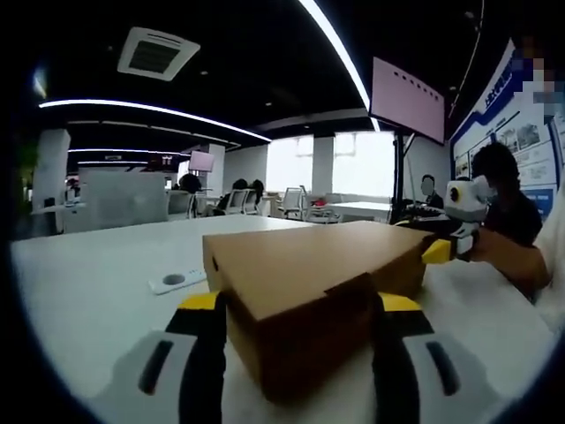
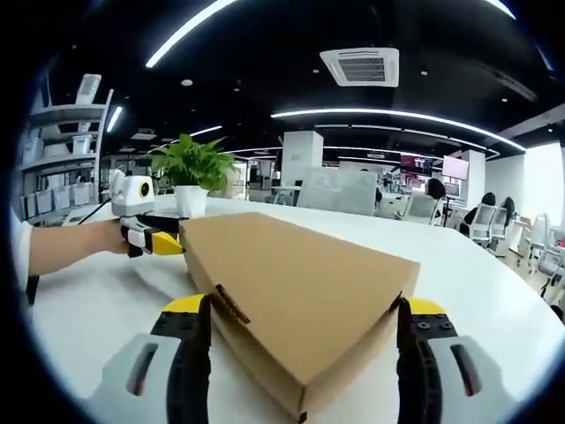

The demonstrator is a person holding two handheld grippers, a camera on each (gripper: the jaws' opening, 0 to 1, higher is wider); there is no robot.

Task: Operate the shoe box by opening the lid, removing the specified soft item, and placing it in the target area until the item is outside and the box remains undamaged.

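Observation:
A closed brown cardboard shoe box [image 1: 309, 265] lies on a white table [image 1: 88, 291]. In the left gripper view one corner of it points at the camera. My left gripper [image 1: 298, 305] is open, with its yellow-tipped jaws standing wide on either side of that corner, close against the cardboard. At the box's far end the right gripper [image 1: 441, 250] touches it, held by a hand. From the right gripper view the shoe box [image 2: 300, 274] again has a corner between the wide, open jaws of my right gripper [image 2: 300, 309]. The left gripper [image 2: 163, 240] sits at the far corner.
A small white remote-like device [image 1: 177, 281] lies on the table left of the box. A potted green plant [image 2: 192, 172] stands behind the box's far end. A person [image 1: 503, 194] sits close at the right. Office chairs and desks stand farther back.

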